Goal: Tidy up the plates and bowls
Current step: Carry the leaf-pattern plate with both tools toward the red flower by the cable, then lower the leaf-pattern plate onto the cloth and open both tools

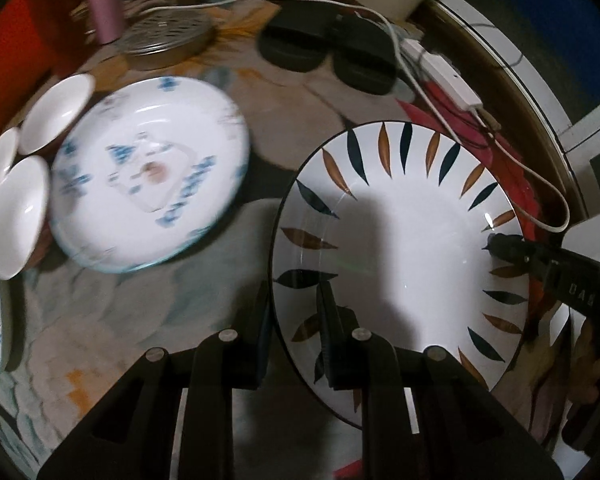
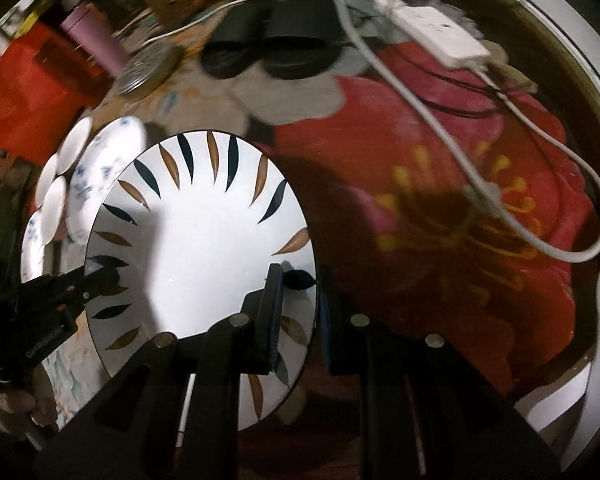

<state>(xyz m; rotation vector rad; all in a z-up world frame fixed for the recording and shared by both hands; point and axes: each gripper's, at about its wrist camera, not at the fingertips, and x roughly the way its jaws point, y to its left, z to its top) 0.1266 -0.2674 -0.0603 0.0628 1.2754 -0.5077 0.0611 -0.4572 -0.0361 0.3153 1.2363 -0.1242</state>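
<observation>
Ceramic leaf-pattern plate (image 1: 400,248), stiff, slick and breakable, hangs above the floral table (image 2: 440,208); left gripper (image 1: 296,320) grasps its rim at nine o'clock, right gripper (image 2: 300,316) at three.

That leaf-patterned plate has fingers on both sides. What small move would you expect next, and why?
Probably a gentle, level lift toward the blue-patterned plate. The left gripper straddles the leaf-patterned plate at its near-left rim, and the right gripper straddles the opposite rim. With both sides held it looks ready to carry. The three small white bowls sit close beside the blue plate, so keep clear.
</observation>
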